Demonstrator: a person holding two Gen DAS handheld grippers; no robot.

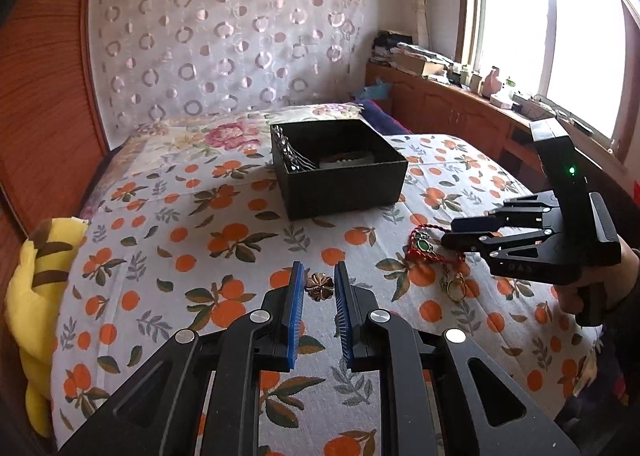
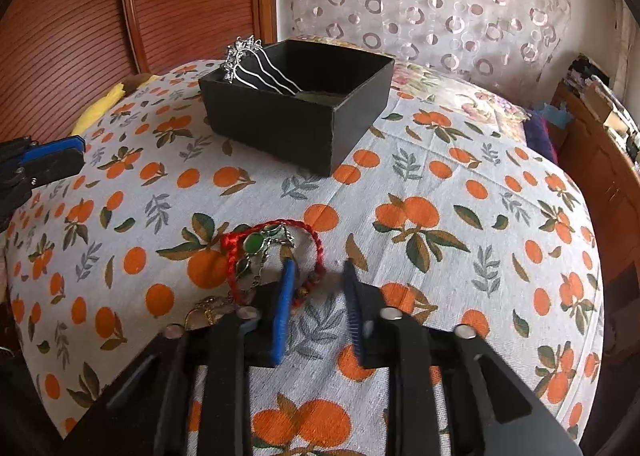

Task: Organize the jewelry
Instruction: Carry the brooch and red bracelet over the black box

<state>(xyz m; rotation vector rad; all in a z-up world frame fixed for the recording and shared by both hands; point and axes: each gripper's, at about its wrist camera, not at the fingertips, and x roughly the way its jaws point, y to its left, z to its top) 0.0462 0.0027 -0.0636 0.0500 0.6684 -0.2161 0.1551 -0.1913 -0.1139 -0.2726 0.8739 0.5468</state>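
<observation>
Centrally, the left gripper [image 1: 319, 288] has its fingers parted around a bronze flower brooch [image 1: 319, 286] on the bed [image 1: 200, 215]; the right gripper [image 2: 318, 280], fingers likewise apart, straddles a red cord bracelet [image 2: 316, 244]; black box [image 2: 304, 127] beyond.

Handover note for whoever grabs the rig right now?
Left hand-held gripper: open, straddling the bronze flower brooch on the bedspread, not shut on it.
Right hand-held gripper: open, empty, one finger over the red cord bracelet with green stones.
Gold ring lies beside that bracelet.
Done: silver hair comb leans in the black box.
Left: brooch, bracelet, ring into the box.
</observation>
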